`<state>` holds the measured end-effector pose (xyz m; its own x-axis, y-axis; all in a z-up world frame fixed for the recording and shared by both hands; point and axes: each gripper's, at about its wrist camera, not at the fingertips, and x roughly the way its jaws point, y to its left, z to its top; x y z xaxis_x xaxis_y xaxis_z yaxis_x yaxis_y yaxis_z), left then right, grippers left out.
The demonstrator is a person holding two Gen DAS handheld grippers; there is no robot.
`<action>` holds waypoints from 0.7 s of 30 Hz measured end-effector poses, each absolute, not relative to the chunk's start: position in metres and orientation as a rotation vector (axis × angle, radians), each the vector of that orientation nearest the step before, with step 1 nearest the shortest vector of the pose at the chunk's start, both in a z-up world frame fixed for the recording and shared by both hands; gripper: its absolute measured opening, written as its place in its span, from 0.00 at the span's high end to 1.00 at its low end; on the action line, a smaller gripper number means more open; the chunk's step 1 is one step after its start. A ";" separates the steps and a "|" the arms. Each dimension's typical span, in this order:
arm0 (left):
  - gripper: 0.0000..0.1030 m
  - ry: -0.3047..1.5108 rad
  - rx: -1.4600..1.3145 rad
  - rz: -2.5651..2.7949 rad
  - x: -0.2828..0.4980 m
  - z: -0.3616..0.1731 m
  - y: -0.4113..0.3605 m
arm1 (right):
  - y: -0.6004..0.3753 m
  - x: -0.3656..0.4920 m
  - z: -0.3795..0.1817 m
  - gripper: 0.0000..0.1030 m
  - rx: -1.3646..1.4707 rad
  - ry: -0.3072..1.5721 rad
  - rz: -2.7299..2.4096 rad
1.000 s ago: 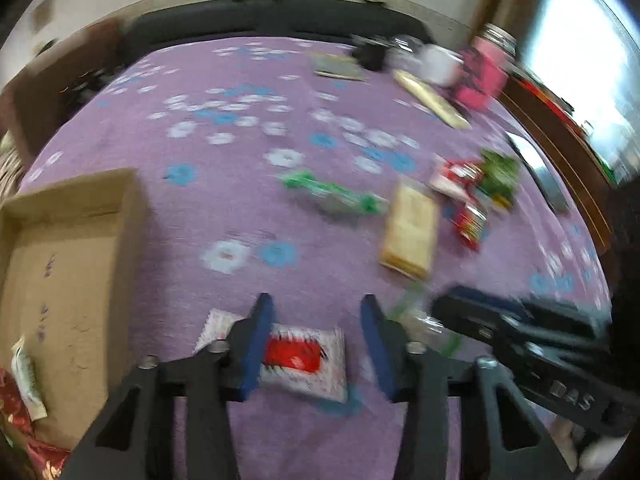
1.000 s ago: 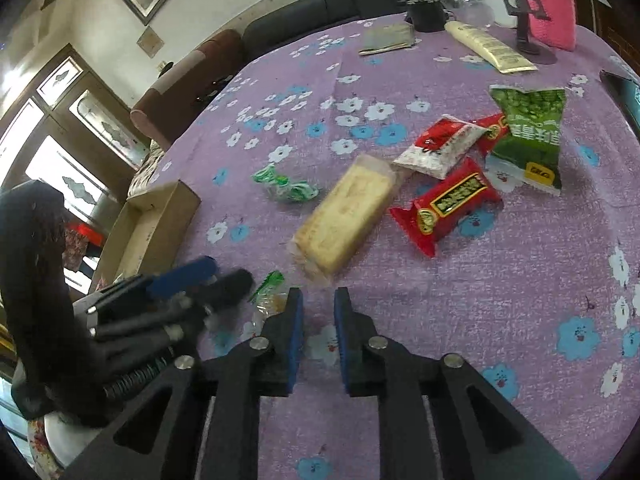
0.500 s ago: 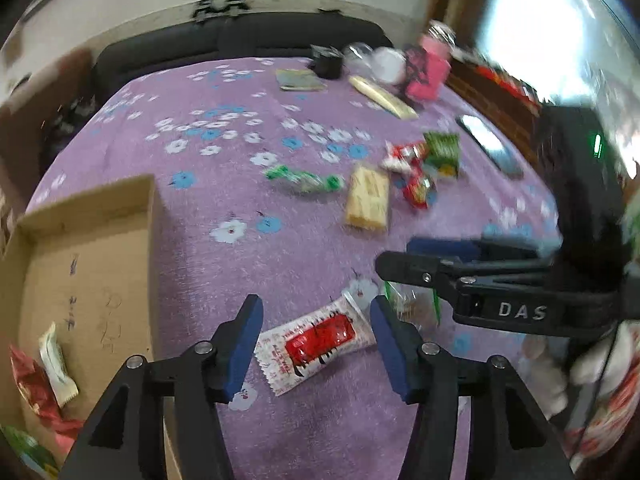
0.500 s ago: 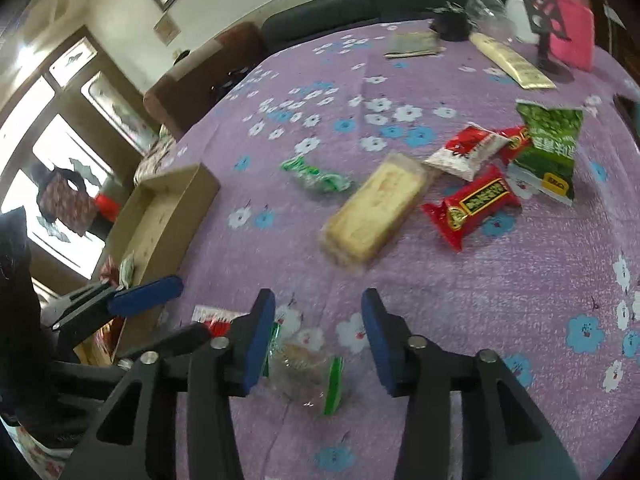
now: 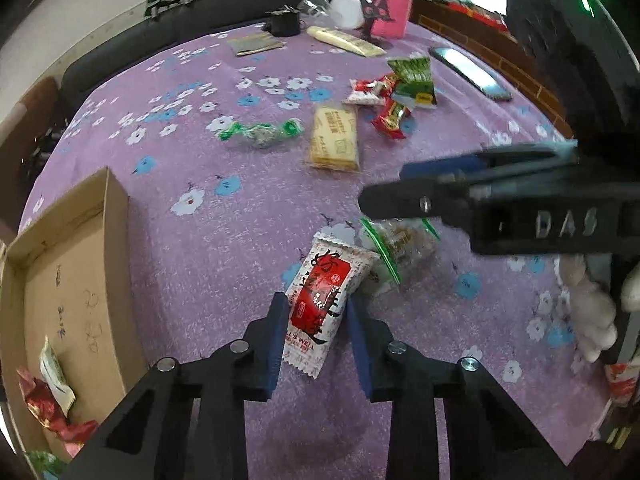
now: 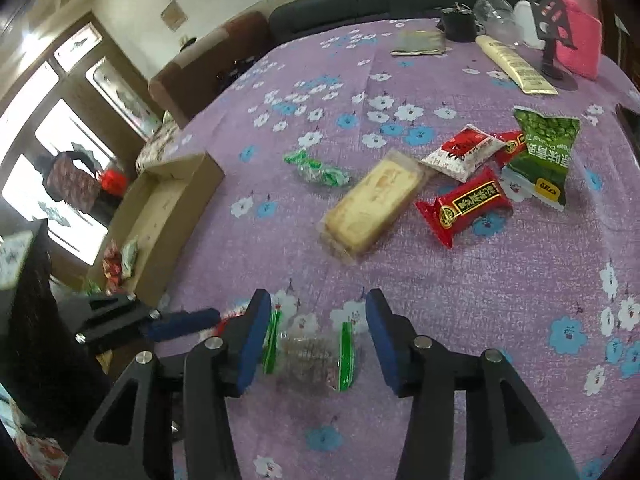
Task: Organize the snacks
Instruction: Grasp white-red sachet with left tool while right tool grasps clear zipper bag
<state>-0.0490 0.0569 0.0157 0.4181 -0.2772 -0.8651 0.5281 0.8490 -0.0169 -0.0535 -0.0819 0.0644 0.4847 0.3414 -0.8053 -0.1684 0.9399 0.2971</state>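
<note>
In the left wrist view my left gripper (image 5: 318, 344) has its jaws closing, and the blue pads press both sides of a white-and-red snack packet (image 5: 324, 300) that stands tilted over the purple flowered cloth (image 5: 224, 248). Just right of it lies a clear packet with green ends (image 5: 400, 240), under my right gripper (image 5: 400, 184). The right wrist view shows that gripper (image 6: 318, 340) open, its fingers either side of the clear packet (image 6: 308, 354) without touching it. An open cardboard box (image 5: 80, 264) sits to the left with a few snacks in its near corner.
Further out lie a yellow biscuit pack (image 6: 372, 204), a green twisted candy (image 6: 316, 168), a red packet (image 6: 464, 204), a green pea bag (image 6: 544, 152) and another white-and-red packet (image 6: 462, 152). A phone (image 5: 468, 72), pink box (image 5: 392, 16) and cups stand at the far edge.
The left jaws widened and then closed onto the white-and-red packet, which now points lengthwise between them. The right jaws went from shut to wide, straddling the clear packet.
</note>
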 end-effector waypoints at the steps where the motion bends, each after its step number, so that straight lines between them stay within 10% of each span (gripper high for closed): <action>1: 0.70 1.013 0.267 -0.503 -0.048 0.016 0.058 | -0.079 -0.054 0.062 0.53 0.171 1.033 0.308; 8: 0.35 0.953 0.312 -0.442 -0.044 0.007 0.040 | -0.055 -0.062 0.057 0.52 -0.008 1.032 0.251; 11: 0.44 0.953 0.238 -0.457 -0.043 0.005 0.042 | -0.052 -0.065 0.056 0.74 -0.024 1.032 0.248; 13: 0.71 0.940 0.213 -0.450 -0.045 0.008 0.045 | -0.052 -0.065 0.056 0.74 -0.031 1.031 0.239; 21: 0.71 0.889 -0.040 -0.439 -0.063 0.035 0.084 | -0.066 -0.065 0.072 0.74 0.068 0.950 0.248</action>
<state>-0.0635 0.0840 0.0346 0.5474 -0.3865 -0.7423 0.3540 0.9106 -0.2131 -0.0655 -0.0664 0.0718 0.5553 0.2399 -0.7963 -0.1801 0.9695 0.1665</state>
